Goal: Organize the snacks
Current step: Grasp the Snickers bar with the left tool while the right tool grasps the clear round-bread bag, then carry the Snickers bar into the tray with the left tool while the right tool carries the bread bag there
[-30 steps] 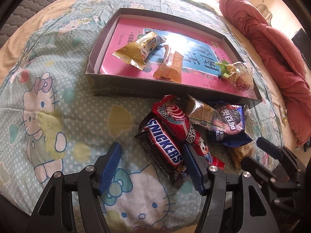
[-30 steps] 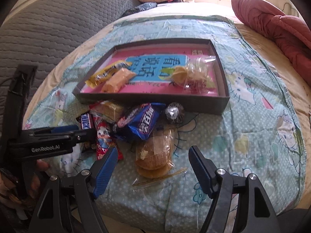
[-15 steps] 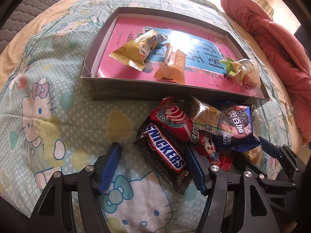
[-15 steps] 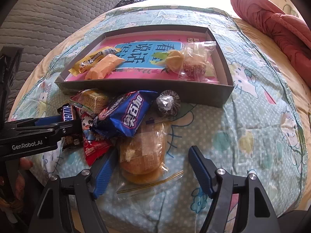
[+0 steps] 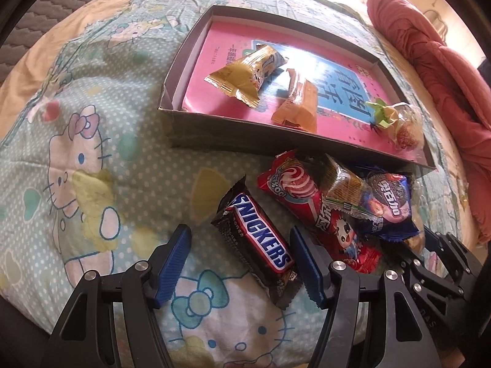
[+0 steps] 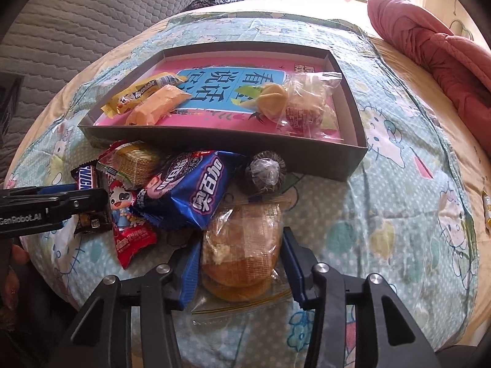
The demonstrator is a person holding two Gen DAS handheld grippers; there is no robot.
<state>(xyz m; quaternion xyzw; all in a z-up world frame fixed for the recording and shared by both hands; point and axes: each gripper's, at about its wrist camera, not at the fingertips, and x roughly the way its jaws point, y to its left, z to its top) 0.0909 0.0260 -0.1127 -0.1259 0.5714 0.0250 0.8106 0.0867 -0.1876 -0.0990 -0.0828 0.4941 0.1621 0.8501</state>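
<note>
1. Straddling a brown Snickers chocolate bar (image 5: 259, 242), the left gripper (image 5: 241, 260) stands with its blue ribbed jaws apart; neither pad presses the wrapper, which lies flat on the cartoon-cat print bedspread (image 5: 92, 141).
2. The right gripper (image 6: 239, 263) has just been closing its jaws on a clear plastic bag of round golden cakes (image 6: 242, 245); both blue pads meet the bag's sides.
3. Loose snacks beside the cakes: a blue cookie packet (image 6: 190, 190), a red candy packet (image 6: 129, 224), a clear-wrapped wafer biscuit (image 6: 135, 162) and a dark round sweet in cellophane (image 6: 265, 170).
4. A shallow dark cardboard box lid (image 6: 214, 141) with a pink printed floor lies just behind the pile, holding a yellow wrapped bar (image 6: 144, 92), an orange wrapped cake (image 6: 158, 107), a pale yellow pastry (image 6: 271, 101) and a clear bag with a reddish round snack (image 6: 303, 107).
</note>
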